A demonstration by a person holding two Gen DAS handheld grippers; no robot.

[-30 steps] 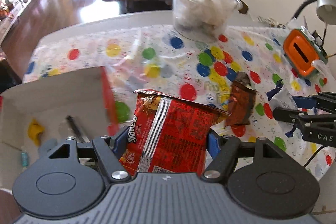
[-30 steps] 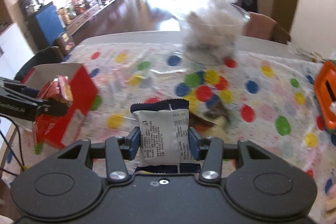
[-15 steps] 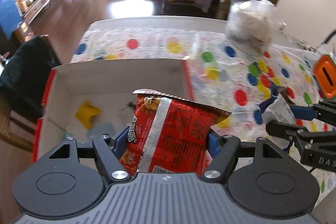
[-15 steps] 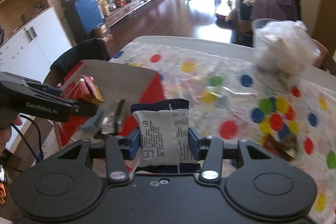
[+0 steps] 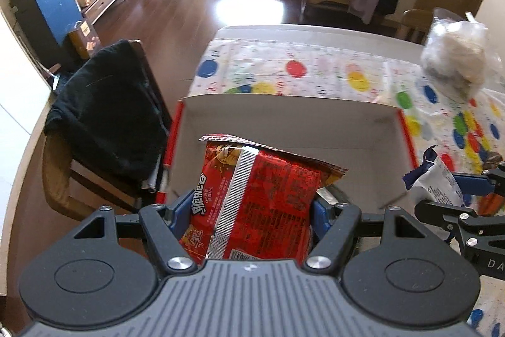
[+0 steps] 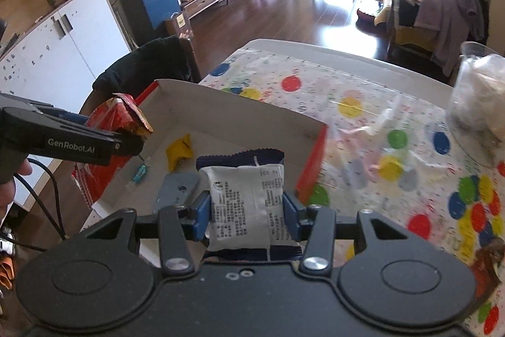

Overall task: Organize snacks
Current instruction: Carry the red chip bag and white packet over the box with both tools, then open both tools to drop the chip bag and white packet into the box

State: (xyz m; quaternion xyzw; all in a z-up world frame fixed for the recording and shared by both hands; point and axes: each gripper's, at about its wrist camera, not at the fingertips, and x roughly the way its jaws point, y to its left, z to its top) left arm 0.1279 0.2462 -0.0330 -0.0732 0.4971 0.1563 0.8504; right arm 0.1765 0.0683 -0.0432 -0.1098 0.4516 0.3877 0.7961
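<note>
My left gripper [image 5: 251, 207] is shut on a red snack packet [image 5: 252, 198] and holds it over the near part of a white cardboard box with red sides [image 5: 284, 116]. It also shows in the right wrist view [image 6: 120, 119]. My right gripper [image 6: 244, 210] is shut on a white and dark blue snack packet [image 6: 244, 204], just above the box [image 6: 240, 119] near its right side. Inside the box lie a yellow packet [image 6: 178, 149], a grey flat packet [image 6: 176, 188] and a small teal sweet [image 6: 139, 173].
The table wears a polka-dot cloth [image 6: 394, 122]. A clear tub of white wrapped things [image 5: 457, 65] stands at the back right. A brown snack packet [image 6: 484, 261] lies on the cloth at the right. A chair with a black garment [image 5: 104, 116] stands left of the table.
Both grippers have moved left with their packets, from over the cloth to over the box. The box now fills the middle of both views.
</note>
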